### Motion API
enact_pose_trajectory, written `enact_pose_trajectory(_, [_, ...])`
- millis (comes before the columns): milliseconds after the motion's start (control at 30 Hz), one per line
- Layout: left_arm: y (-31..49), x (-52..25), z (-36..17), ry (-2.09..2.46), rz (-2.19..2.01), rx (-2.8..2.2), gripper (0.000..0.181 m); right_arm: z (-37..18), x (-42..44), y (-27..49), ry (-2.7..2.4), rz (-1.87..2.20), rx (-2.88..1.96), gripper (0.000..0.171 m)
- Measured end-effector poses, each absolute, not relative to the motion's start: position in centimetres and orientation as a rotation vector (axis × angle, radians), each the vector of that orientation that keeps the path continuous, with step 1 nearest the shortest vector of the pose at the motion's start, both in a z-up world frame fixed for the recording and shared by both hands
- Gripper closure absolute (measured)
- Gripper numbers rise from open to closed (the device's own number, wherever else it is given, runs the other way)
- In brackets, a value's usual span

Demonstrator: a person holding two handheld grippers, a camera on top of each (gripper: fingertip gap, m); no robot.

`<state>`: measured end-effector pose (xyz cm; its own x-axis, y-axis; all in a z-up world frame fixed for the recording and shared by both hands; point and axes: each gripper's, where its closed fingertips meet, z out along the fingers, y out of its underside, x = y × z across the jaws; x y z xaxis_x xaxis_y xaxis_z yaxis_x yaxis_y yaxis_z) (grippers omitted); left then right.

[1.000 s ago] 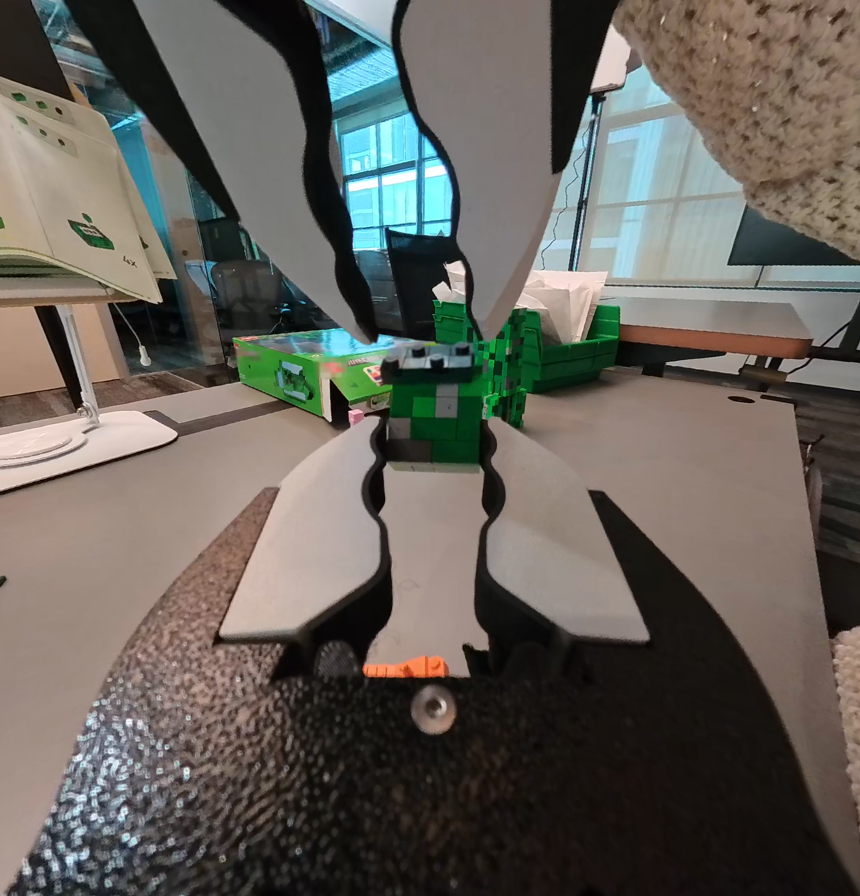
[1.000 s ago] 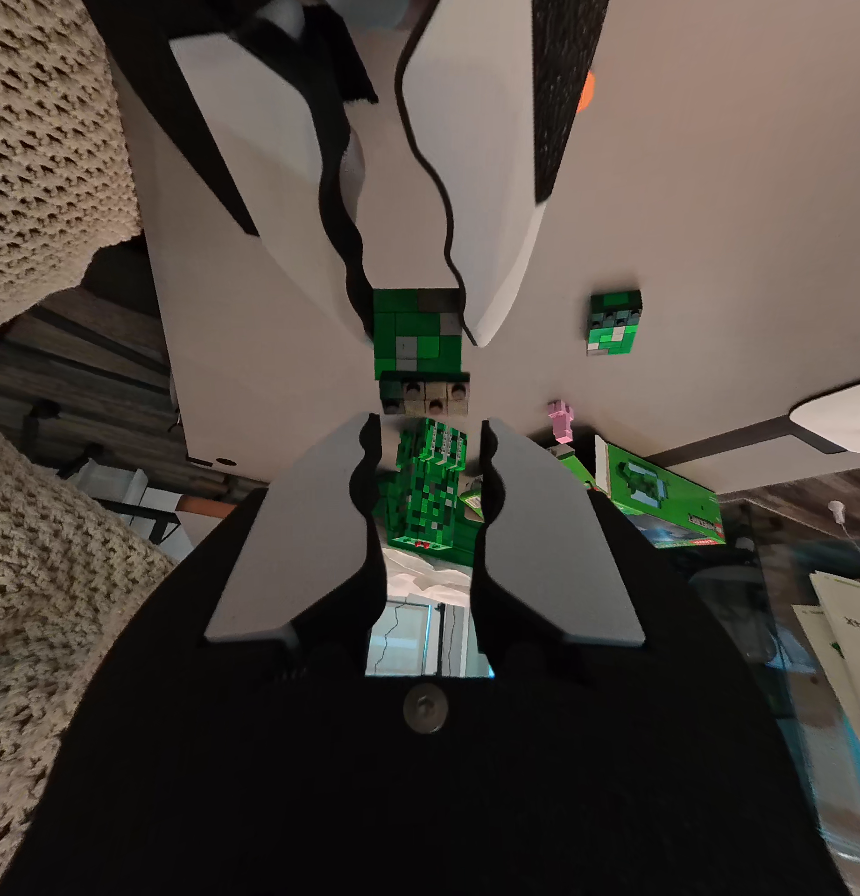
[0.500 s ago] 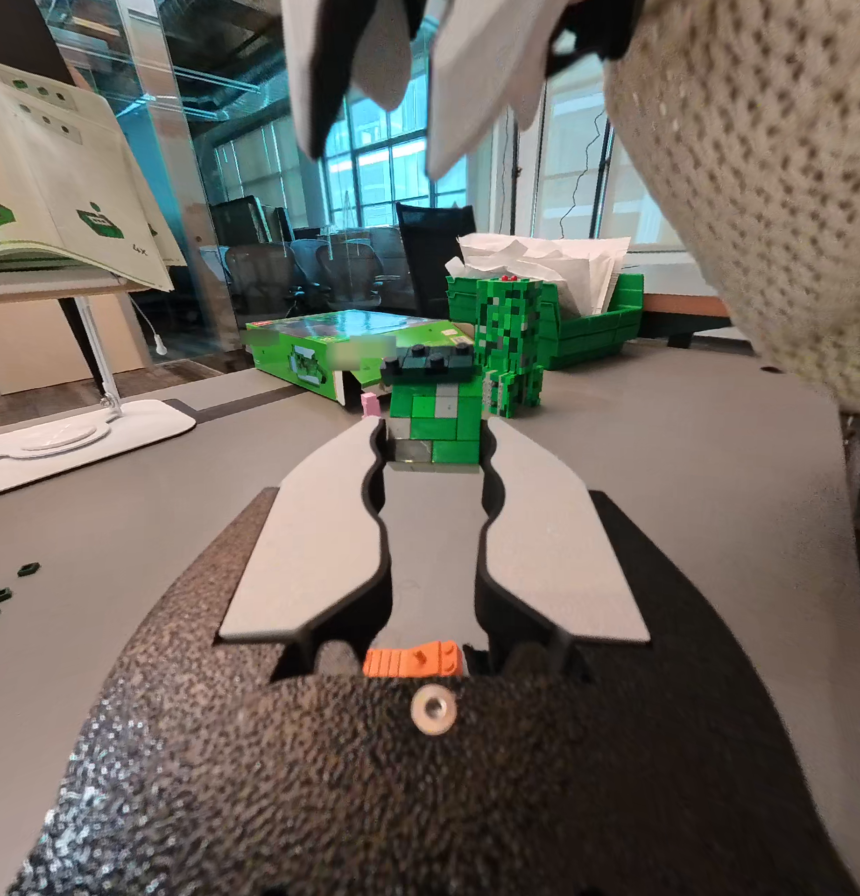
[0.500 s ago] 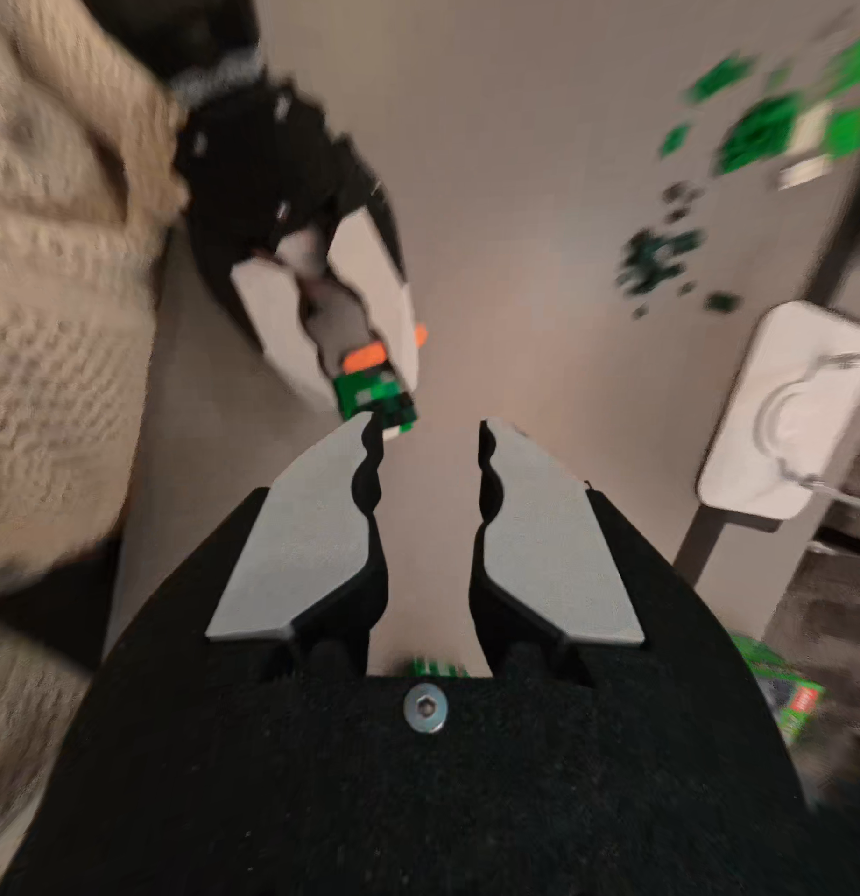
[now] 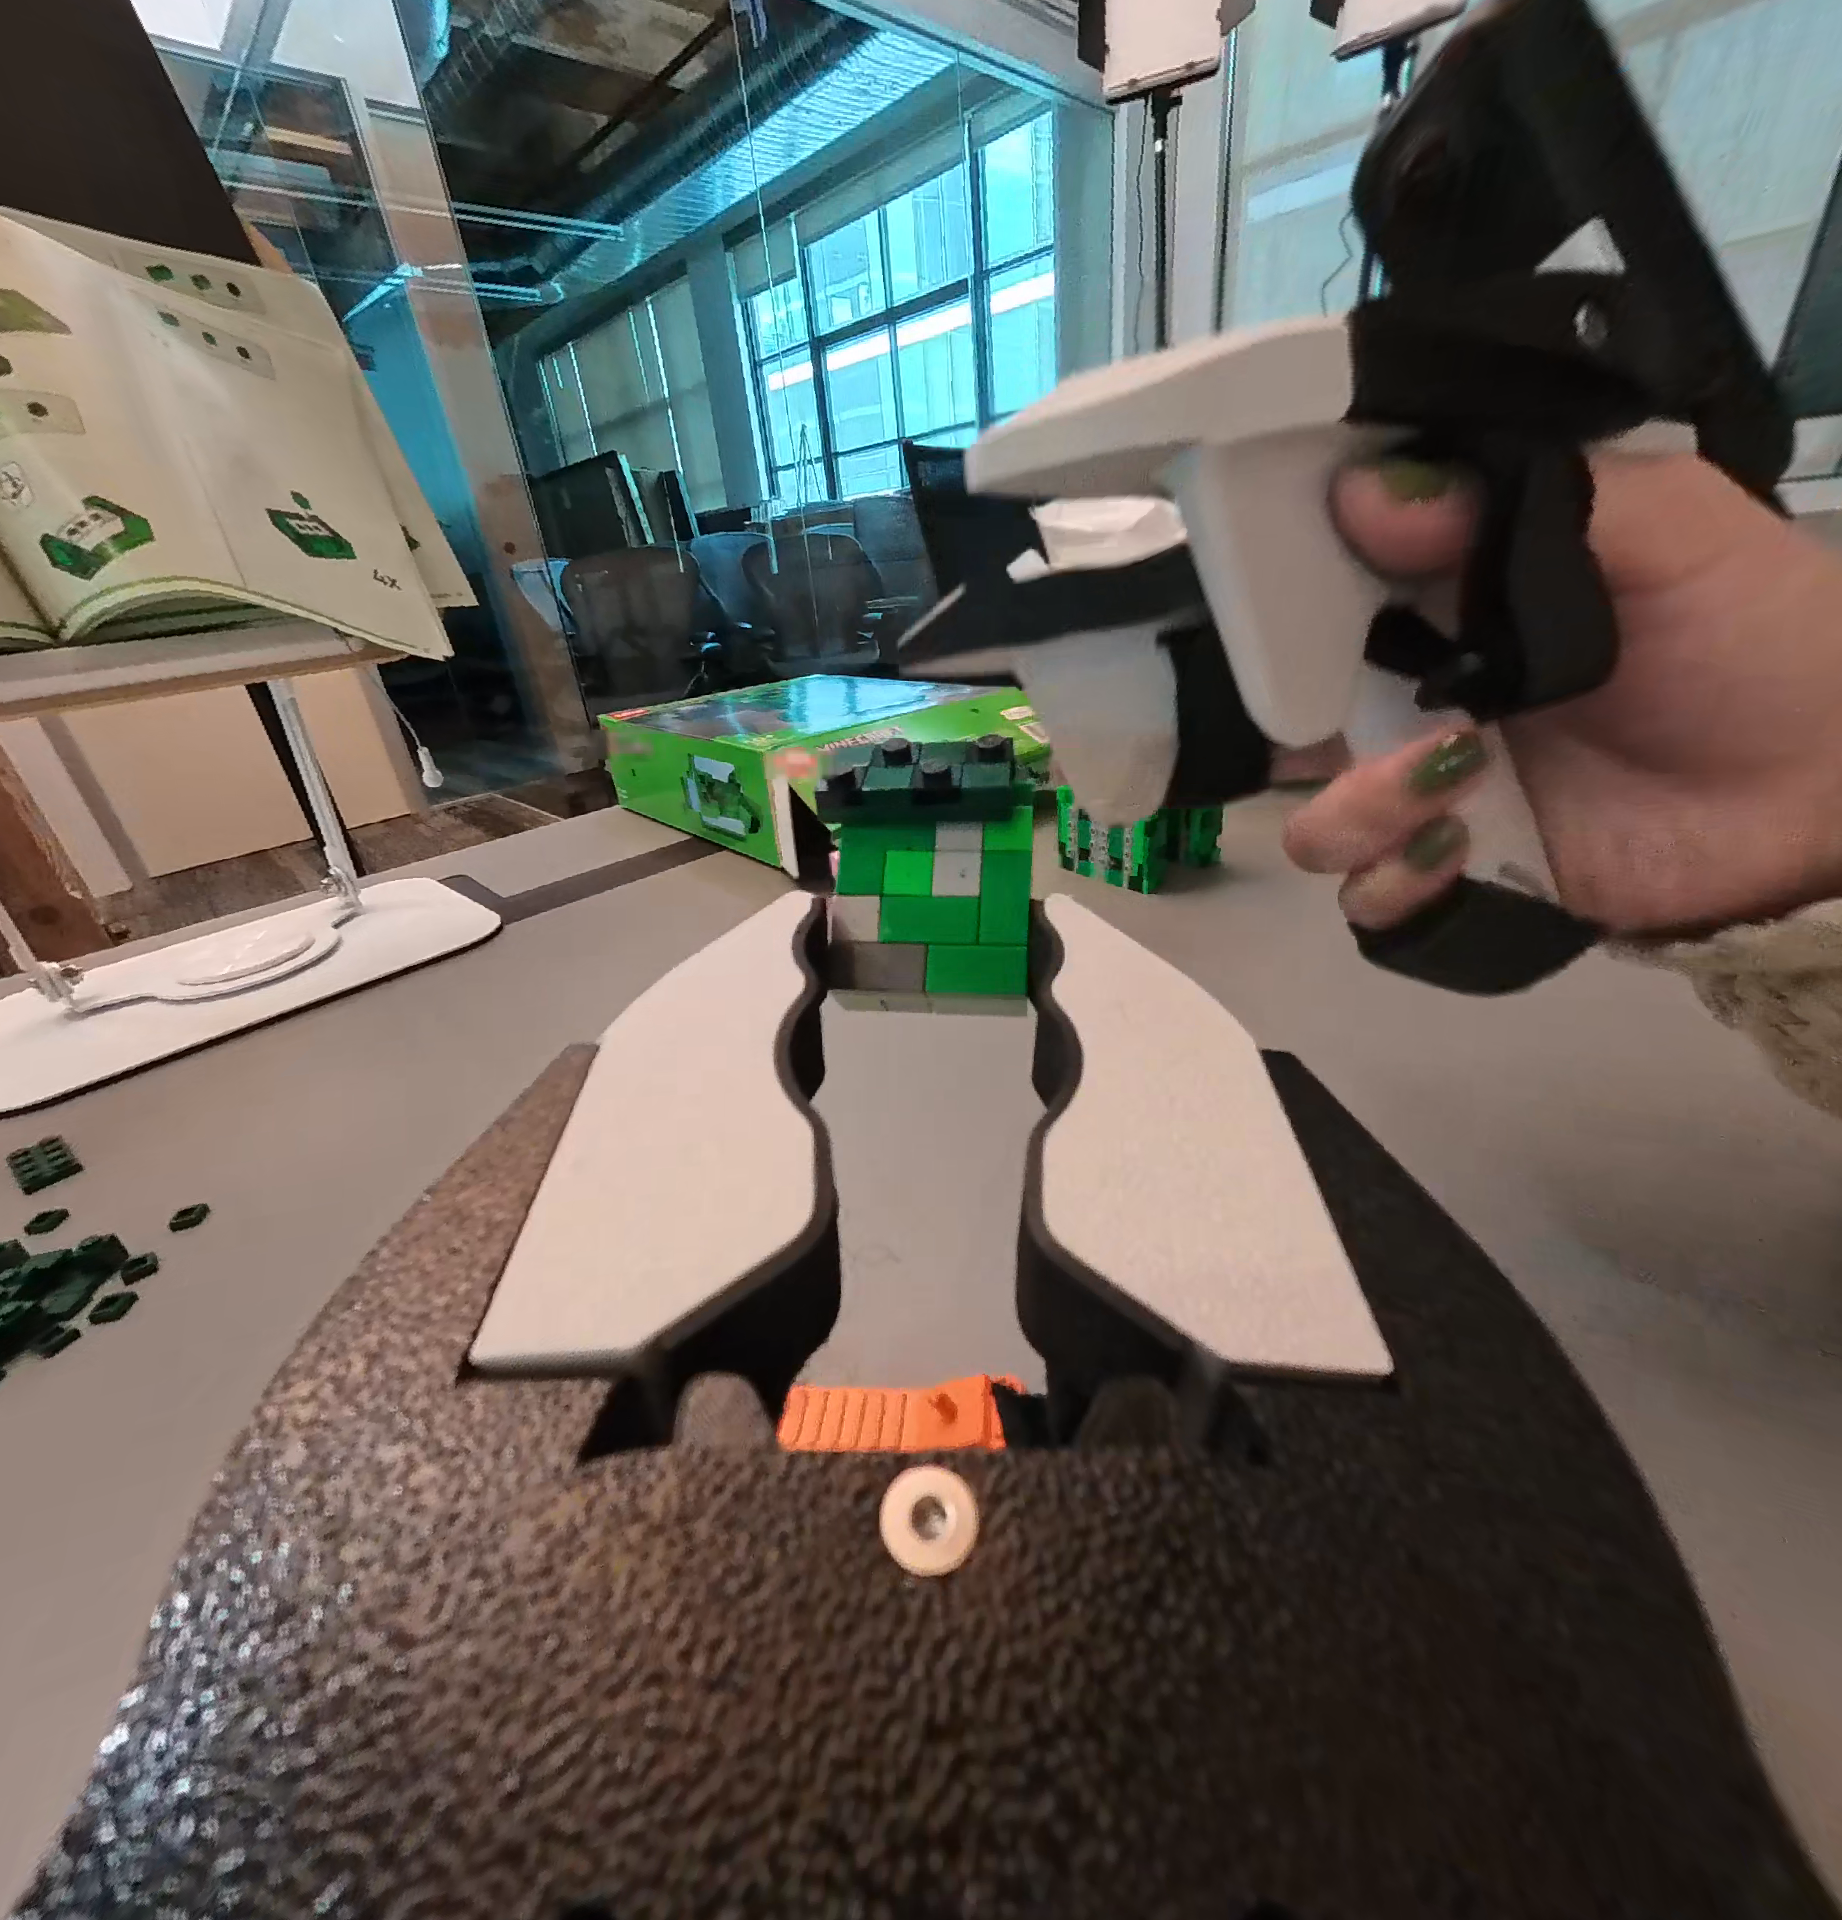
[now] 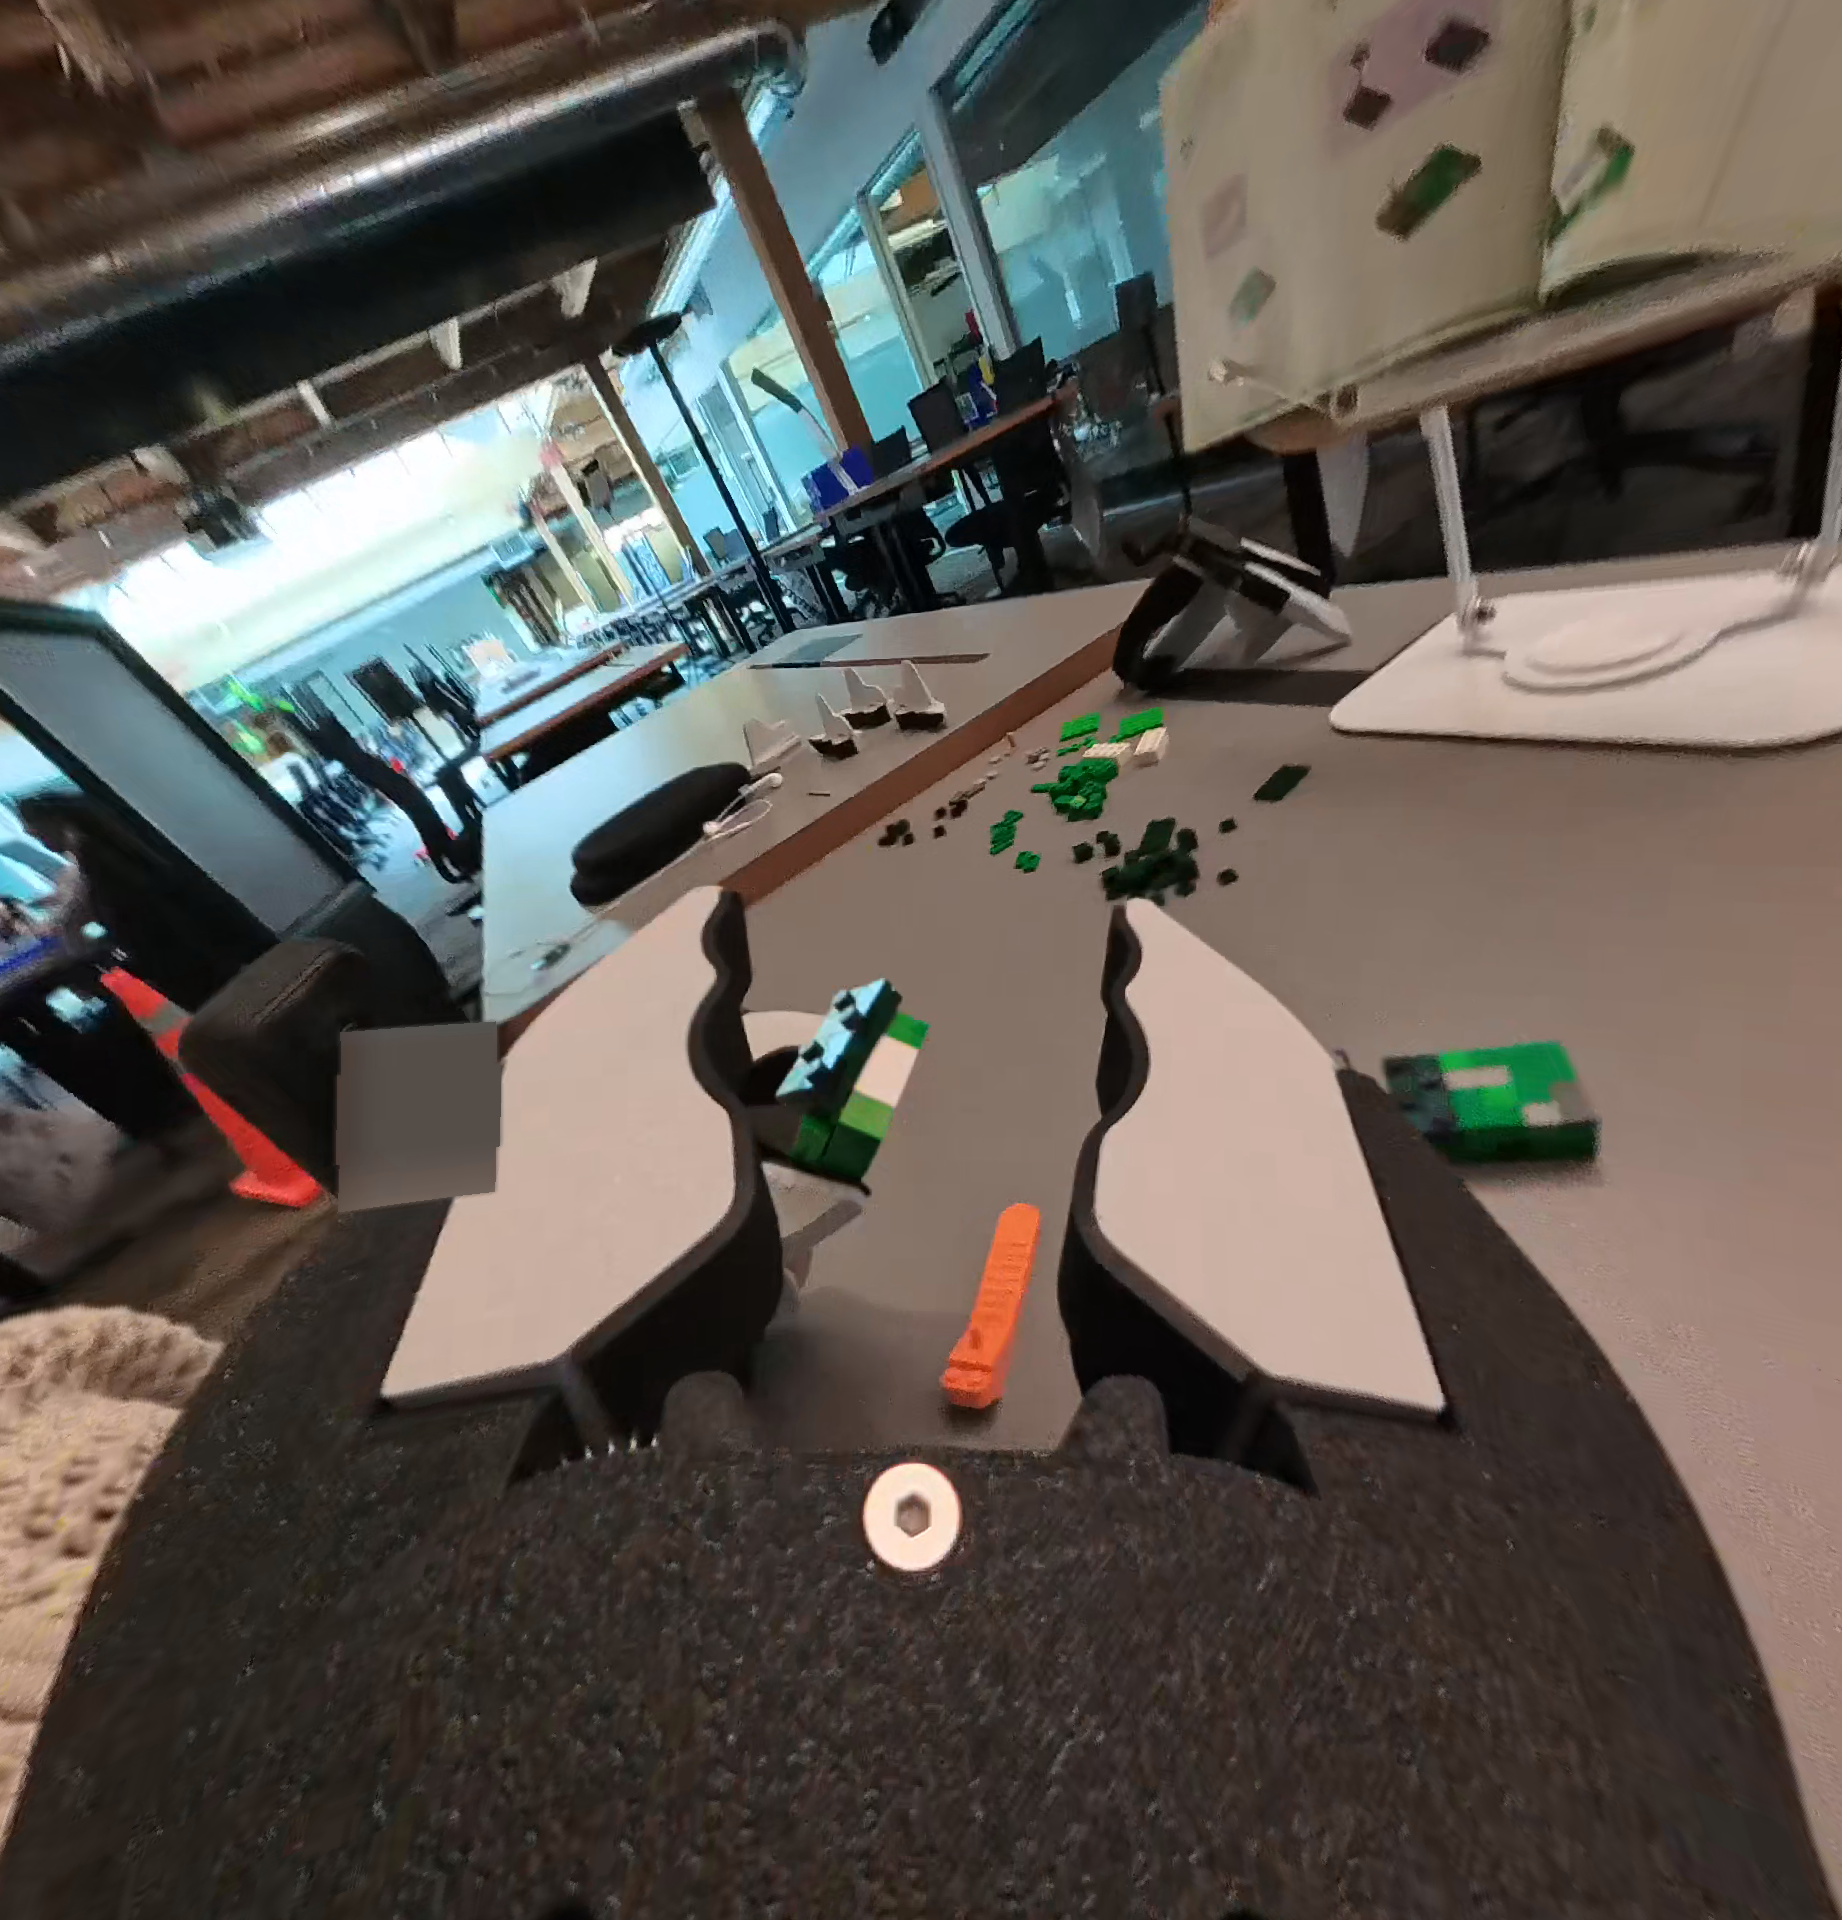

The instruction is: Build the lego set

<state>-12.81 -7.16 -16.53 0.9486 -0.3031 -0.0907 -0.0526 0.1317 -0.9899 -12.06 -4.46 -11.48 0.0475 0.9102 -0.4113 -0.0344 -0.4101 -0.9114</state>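
- Two claws in play? How does each one sit?
- The left claw (image 5: 929, 935) lies low and level over the grey table (image 5: 1416, 1195), its fingers closed against the sides of a green brick block (image 5: 932, 914) topped with a dark studded plate.
- And the right?
- The right claw (image 6: 922, 956) is empty, jaws spread wide. In the left wrist view it hangs up and to the right of the block, turned sideways, held by a hand (image 5: 1665, 727) with fingers curled around the grip.
- Anything else on the table?
- An orange brick separator (image 6: 990, 1309) lies between the right claw's fingers, a flat green assembly (image 6: 1488, 1101) just to the right, loose green pieces (image 6: 1104, 810) farther off. A green box (image 5: 730, 769) and a green figure (image 5: 1145, 842) stand behind the held block.
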Motion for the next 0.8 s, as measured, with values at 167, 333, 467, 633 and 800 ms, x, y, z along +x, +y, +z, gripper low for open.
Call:
enact_pose_trajectory(167, [-7.2,-13.0,-16.4,0.296,-0.159,-1.426,0.144,-13.8,-13.3,-5.6,-0.971,1.551,-1.649,0.111])
enact_pose_trajectory(333, [-7.2,-13.0,-16.4,0.304,-0.136,-1.428,0.144,-14.7,-13.8,-6.4,-1.009,1.615,-1.712,0.123])
enact_pose_trajectory(467, [-7.1,-12.9,-16.5,0.318,-0.115,-1.432,0.144,-15.0,-14.0,-7.1,-1.051,1.668,-1.740,0.128])
enact_pose_trajectory(633, [-7.1,-12.8,-16.6,0.325,-0.108,-1.435,0.144,-14.9,-14.0,-7.5,-1.077,1.692,-1.744,0.141])
enact_pose_trajectory(800, [-7.1,-12.8,-16.6,0.334,-0.100,-1.437,0.144,-15.0,-13.9,-7.6,-1.127,1.654,-1.743,0.145])
